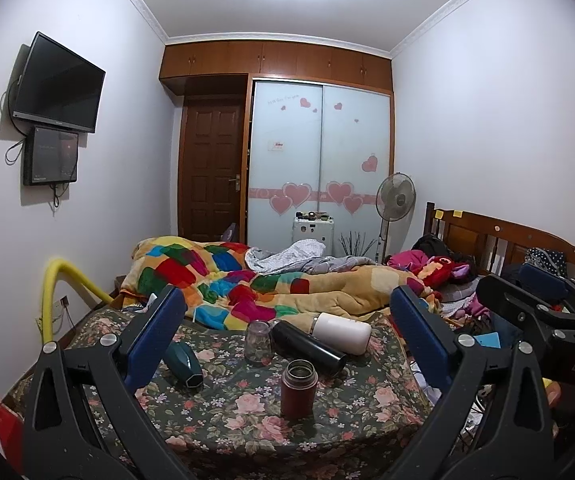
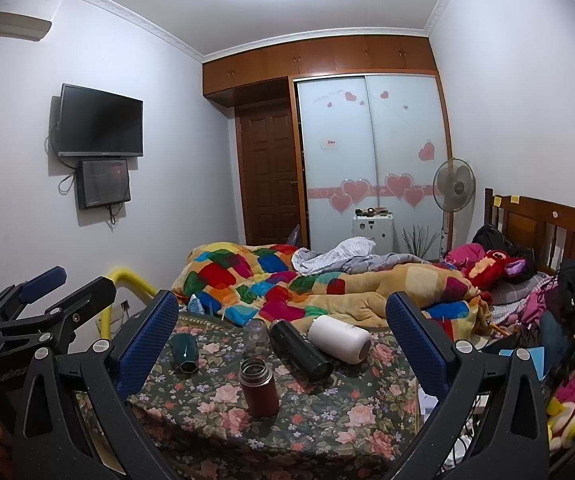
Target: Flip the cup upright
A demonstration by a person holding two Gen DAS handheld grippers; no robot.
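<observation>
We hold both grippers level above the near edge of the floral-covered table (image 1: 247,432), pointing across it toward the bed. Our left gripper (image 1: 287,324) has its blue-padded jaws spread wide with nothing between them, and our right gripper (image 2: 283,320) stands the same way, wide apart and holding nothing. Each camera catches the other gripper at its side edge, also above the table's flank and touching nothing.

We count five drinking vessels on the cloth. One dark red cup (image 1: 298,388) stands upright with its mouth open upward, nearest the near edge at the middle. One black flask (image 1: 307,345) lies on its side behind it, and one white bottle (image 1: 342,333) lies on its side touching the black flask, toward the far right corner. One clear glass jar (image 1: 258,340) stands just left of the black flask; we cannot tell for sure whether it is mouth up or down. One teal cup (image 1: 185,362) lies tipped over near the left edge, its hexagonal end facing us.

In the left view the left finger (image 1: 155,340) hides part of the teal cup. The table's near corners are cut off behind the gripper frames, and beyond the far edge a patchwork quilt (image 1: 223,276) covers the bed.
</observation>
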